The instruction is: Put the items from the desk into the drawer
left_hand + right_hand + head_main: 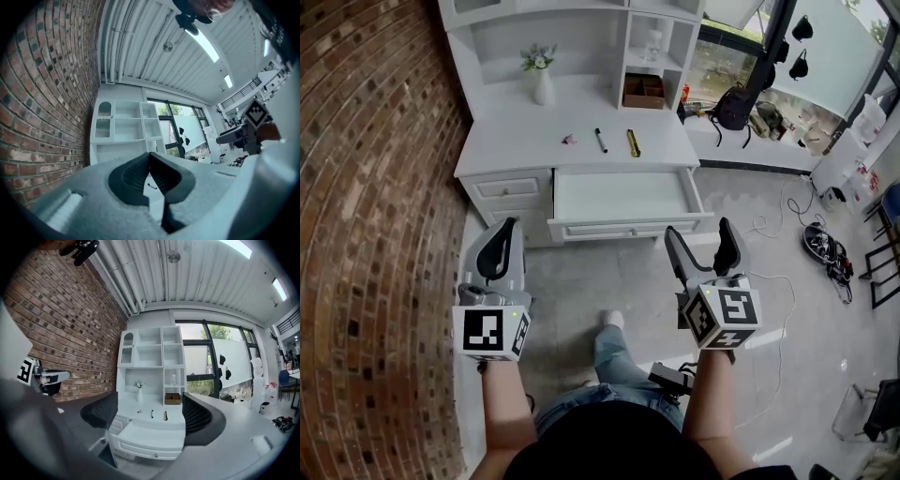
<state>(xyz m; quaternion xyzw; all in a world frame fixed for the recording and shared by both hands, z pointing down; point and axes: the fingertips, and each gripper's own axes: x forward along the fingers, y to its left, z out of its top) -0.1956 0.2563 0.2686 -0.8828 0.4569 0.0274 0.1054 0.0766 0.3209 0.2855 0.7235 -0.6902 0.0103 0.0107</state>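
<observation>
Head view, read from left to right. At the left edge stood a brick wall (pixel 366 187). The left gripper (pixel 502 231) was in the lower left, its jaws closed together with nothing between them. Above it, the white desk (pixel 516 141) filled the upper centre, with a vase (pixel 543 86) and a brown box (pixel 643 91) at its back.

Three items lay in a row on the desk top, well apart from both grippers: a small pink item (pixel 569 140), a black pen (pixel 601 141) and a slim yellow item (pixel 633 142). What the pink and yellow items were could not be told. Below them the drawer (pixel 619 192) stood pulled out and looked empty. The right gripper (pixel 698 230), at the lower centre-right, had its jaws spread wide and held nothing.

All three items appeared light and stiff. The pen would probably roll and slip if nipped near an end, so a grip across the middle of its barrel seemed best, and likewise for the yellow item. The pink item looked tiny and would need a fingertip pinch.
</observation>
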